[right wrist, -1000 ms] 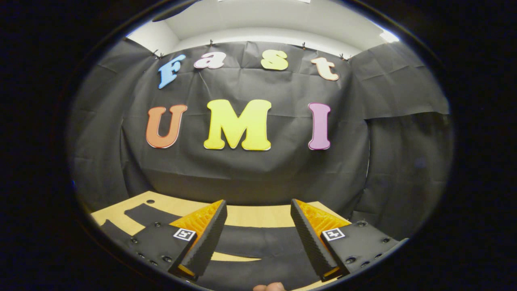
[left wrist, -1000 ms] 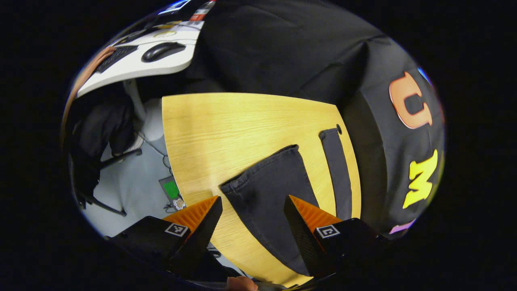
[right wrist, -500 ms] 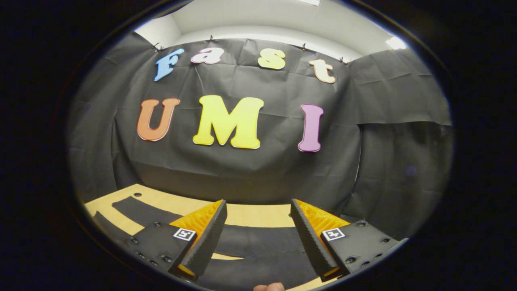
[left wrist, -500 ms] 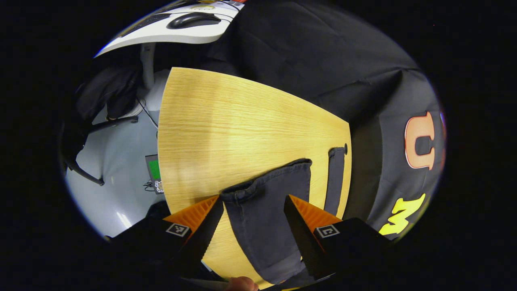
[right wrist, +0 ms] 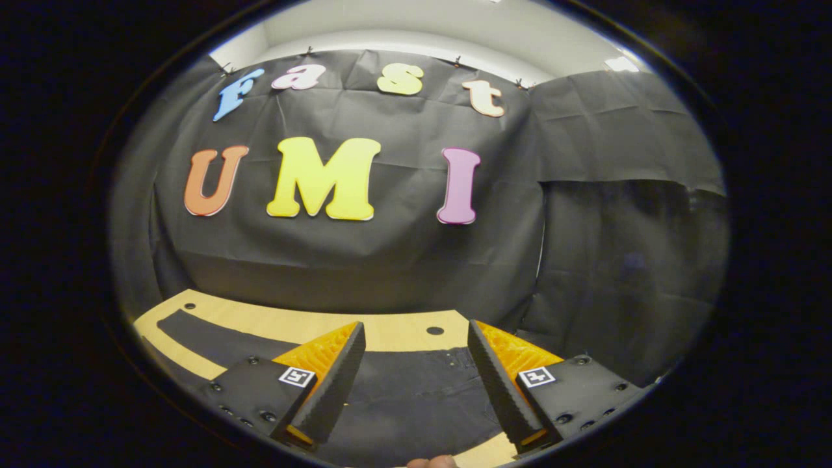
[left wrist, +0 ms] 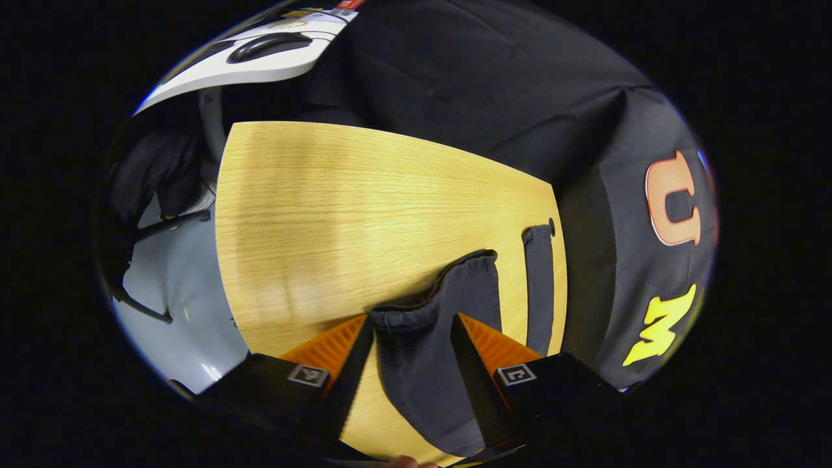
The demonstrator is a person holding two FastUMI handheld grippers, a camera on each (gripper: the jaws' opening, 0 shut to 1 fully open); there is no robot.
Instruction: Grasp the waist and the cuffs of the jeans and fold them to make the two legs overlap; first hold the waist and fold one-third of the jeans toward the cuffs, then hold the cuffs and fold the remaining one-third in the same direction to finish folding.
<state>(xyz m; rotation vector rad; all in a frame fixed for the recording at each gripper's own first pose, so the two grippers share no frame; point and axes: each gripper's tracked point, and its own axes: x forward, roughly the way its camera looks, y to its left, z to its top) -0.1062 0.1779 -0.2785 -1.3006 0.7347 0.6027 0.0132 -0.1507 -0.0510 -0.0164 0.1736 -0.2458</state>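
Note:
Dark jeans lie on the wooden table [left wrist: 338,208]. In the left gripper view one leg runs up between my fingers, its cuff [left wrist: 448,286] bunched and curled at the fingertips. The second leg [left wrist: 539,286] lies flat to the right, near the table's edge. My left gripper [left wrist: 413,318] straddles the near cuff, with the fingers narrowed but still apart and the cloth filling the gap. In the right gripper view my right gripper [right wrist: 416,325] stands open just above the wide upper part of the jeans [right wrist: 403,403]. A leg [right wrist: 214,331] stretches away to the left.
A white desk [left wrist: 195,81] with a computer mouse [left wrist: 266,45] stands beyond the table's far end. Grey floor [left wrist: 175,292] and a dark chair [left wrist: 156,175] lie off the table's left edge. Two small holes [right wrist: 434,330] [right wrist: 189,305] mark the tabletop near the black cloth wall.
The left gripper's fingers have come closer together around the near cuff, which has bunched up. The right gripper has shifted right, so more of the jeans' upper part lies under it.

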